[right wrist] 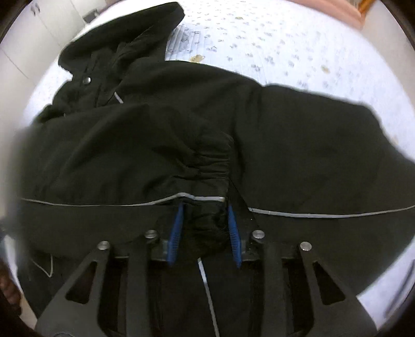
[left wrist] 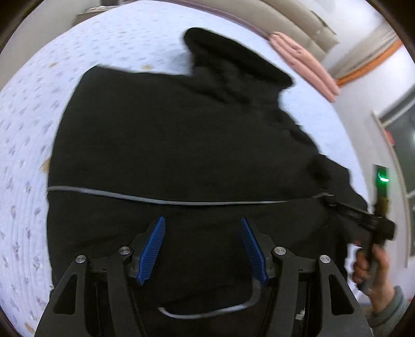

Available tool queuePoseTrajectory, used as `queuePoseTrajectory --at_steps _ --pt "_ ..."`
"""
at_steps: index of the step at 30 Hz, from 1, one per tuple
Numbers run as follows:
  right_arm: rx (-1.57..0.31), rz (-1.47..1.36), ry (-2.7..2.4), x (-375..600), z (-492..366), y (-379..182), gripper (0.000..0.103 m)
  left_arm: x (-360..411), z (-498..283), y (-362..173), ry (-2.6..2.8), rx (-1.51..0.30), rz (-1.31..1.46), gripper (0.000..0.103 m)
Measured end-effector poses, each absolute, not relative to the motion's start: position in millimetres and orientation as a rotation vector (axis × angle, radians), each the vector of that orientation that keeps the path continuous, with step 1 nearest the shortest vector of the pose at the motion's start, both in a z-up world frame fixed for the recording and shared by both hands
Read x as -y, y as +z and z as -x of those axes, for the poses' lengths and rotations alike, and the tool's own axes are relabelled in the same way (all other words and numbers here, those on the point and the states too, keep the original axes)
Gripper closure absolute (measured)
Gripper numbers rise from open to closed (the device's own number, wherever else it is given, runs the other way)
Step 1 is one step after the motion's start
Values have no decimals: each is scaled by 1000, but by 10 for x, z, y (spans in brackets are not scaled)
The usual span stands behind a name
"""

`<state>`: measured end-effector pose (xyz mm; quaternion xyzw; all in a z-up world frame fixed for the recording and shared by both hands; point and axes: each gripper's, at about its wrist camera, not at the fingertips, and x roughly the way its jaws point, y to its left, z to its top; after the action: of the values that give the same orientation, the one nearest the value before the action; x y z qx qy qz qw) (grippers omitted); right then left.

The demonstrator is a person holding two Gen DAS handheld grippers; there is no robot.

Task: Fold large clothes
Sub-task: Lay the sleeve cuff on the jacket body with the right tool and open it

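Note:
A large black jacket [left wrist: 181, 145] with a thin grey reflective stripe [left wrist: 166, 201] lies spread on a bed; its hood [left wrist: 233, 62] points to the far end. My left gripper [left wrist: 202, 220] hovers just above the jacket's lower part, open, with nothing between its blue pads [left wrist: 153, 251]. In the right wrist view the jacket [right wrist: 298, 145] fills the frame, and my right gripper [right wrist: 205, 206] is shut on the gathered elastic sleeve cuff [right wrist: 207, 168], fabric bunched between its pads. The left wrist view shows the right gripper [left wrist: 329, 198] at the jacket's right edge, held by a hand [left wrist: 373, 267].
The bed carries a pale quilt with small flower prints [left wrist: 31, 129], also seen beyond the jacket [right wrist: 272, 39]. A pink cushion [left wrist: 306, 62] lies by a beige headboard [left wrist: 293, 20]. White cupboards [right wrist: 39, 31] stand past the bed's left side.

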<state>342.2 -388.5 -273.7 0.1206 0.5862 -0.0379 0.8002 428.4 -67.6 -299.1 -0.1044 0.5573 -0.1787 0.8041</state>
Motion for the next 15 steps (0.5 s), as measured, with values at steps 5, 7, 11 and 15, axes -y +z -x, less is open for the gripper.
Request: queuePoseTrajectory --at_steps 5,7,11,15 --pt "-1275 -208 -104 3861 -3417 -2583 58 909 -4279 -2953 -334 -1230 52 45" --pt "-1244 -223 -110 3845 -3378 -2356 56 999 -4220 -2708 -363 -1189 0 45" --pt "-1145 -245 -73 3581 -3290 -1974 42 955 -4191 -2354 -398 -1098 25 37" --pt "-1212 -124 -87 3216 -3538 -2335 47 838 -4417 -2814 -297 -1206 35 36"
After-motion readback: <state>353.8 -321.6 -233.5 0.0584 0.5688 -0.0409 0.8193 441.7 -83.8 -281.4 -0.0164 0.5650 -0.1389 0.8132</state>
